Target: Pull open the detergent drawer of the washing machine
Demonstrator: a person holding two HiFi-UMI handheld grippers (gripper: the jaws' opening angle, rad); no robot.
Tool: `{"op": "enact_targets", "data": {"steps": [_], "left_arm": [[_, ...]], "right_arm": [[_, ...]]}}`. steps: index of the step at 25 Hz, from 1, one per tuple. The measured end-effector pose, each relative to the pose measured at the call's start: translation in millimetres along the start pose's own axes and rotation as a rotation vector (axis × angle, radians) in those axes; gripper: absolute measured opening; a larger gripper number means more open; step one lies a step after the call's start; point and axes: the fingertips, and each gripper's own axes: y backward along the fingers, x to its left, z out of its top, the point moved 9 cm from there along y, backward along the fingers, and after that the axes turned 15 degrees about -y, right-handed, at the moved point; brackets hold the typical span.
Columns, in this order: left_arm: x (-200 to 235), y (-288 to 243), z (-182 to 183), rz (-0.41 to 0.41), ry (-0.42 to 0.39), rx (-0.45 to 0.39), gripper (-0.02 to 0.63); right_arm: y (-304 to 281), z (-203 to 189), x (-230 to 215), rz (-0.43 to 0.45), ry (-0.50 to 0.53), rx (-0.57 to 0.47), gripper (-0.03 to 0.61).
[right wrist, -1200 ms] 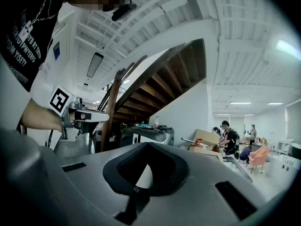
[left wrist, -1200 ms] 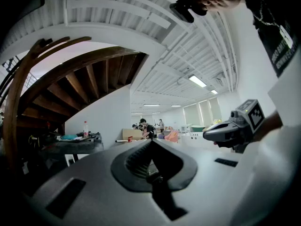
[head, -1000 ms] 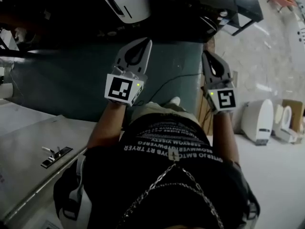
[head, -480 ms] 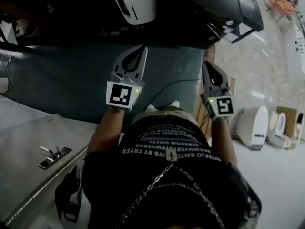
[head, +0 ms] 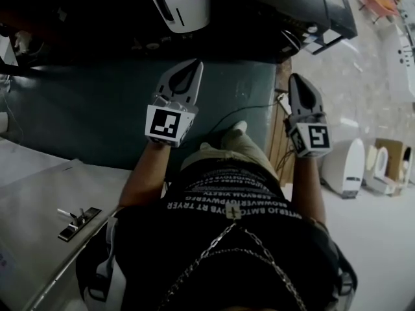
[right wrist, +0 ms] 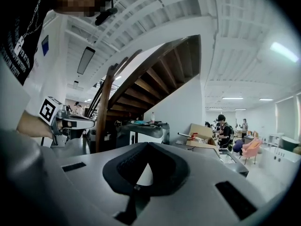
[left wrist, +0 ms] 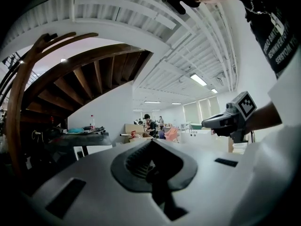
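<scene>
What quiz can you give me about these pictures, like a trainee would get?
1. True or false: the left gripper is holding a cup.
2. On the right gripper, the jaws are: A wide apart, B shut together with nothing between them, C clamped on a cloth.
3. What colour is the chair far off in the right gripper view?
Key: 1 false; 2 B; 3 pink.

Dark teal floor with a thin cable on it
</scene>
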Motion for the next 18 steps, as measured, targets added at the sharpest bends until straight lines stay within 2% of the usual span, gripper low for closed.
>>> {"op": "enact_targets", "data": {"steps": [4, 13, 18], "left_arm": [[-0.7, -33.3, -1.3, -0.001, 0.012, 0.005, -0.005], [2.2, -128.4, 7.7, -0.026, 0.059, 0.015, -0.005], [3.0, -165.3, 8.4, -0.034, 0.045, 0.032, -0.005]], "right_arm": [[-13.6, 3.7, -22.7, 0.018, 0.038, 0.005, -0.009], [-49.6, 5.3, -91.0, 0.048, 0.000, 0.014, -0.009], [-71.5, 6.6, -118.5, 0.060, -0.017, 0.028, -0.009]]}}
